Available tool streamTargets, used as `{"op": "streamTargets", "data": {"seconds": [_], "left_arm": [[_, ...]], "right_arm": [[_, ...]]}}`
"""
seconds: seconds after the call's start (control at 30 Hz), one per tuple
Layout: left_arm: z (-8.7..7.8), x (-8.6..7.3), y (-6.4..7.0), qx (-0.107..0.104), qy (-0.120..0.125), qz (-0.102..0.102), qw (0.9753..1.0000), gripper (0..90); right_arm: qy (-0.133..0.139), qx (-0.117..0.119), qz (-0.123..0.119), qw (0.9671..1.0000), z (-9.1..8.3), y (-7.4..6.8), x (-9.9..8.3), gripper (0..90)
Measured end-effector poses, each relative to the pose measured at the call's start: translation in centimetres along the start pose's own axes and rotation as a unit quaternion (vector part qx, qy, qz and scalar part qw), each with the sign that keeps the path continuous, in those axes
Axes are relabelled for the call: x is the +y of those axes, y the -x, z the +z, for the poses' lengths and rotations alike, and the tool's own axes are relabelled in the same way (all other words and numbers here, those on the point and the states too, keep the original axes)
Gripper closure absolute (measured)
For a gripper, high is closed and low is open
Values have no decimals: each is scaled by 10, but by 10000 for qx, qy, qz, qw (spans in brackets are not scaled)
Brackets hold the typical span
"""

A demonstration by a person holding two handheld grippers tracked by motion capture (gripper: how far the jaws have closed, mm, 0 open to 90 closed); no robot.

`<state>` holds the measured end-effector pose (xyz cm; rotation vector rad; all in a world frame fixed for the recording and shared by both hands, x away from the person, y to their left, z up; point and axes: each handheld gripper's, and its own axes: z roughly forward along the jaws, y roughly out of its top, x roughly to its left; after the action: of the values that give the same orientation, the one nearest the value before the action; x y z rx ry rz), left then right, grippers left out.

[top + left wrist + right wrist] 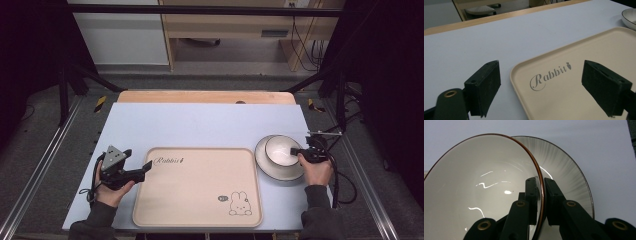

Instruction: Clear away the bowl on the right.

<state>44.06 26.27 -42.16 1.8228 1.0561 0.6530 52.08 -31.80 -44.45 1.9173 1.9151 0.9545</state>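
Observation:
A white bowl (280, 149) with a brown rim sits on a white plate (267, 167) at the table's right. My right gripper (296, 151) is shut on the bowl's rim; in the right gripper view the bowl (479, 185) has one jaw inside and one outside its wall, with the plate (571, 175) behind it. A beige tray (197, 186) printed "Rabbit" lies in the middle. My left gripper (145, 166) stands open at the tray's near-left corner, and in the left gripper view its jaws straddle the tray (574, 82) edge with nothing held.
A pale blue mat (205, 122) covers the wooden table. A rabbit drawing (240, 204) marks the tray's near-right corner. Black frame rails (35, 170) run along both sides of the table. The plate's edge (629, 17) shows far right in the left gripper view.

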Motion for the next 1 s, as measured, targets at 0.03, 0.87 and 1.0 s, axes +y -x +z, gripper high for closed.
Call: {"op": "streamTargets", "data": {"seconds": [0.03,0.87,1.0], "left_arm": [[0,0,0,1,-1,4,10000,150],[-1,1,0,1,15,10,10000,151],[-1,1,1,0,12,11,10000,151]], "right_arm": [[0,0,0,10000,0,0,0,821],[113,-150,-236,9995,-10,-10,2,824],[174,-51,-144,9997,-15,-11,3,824]]}}
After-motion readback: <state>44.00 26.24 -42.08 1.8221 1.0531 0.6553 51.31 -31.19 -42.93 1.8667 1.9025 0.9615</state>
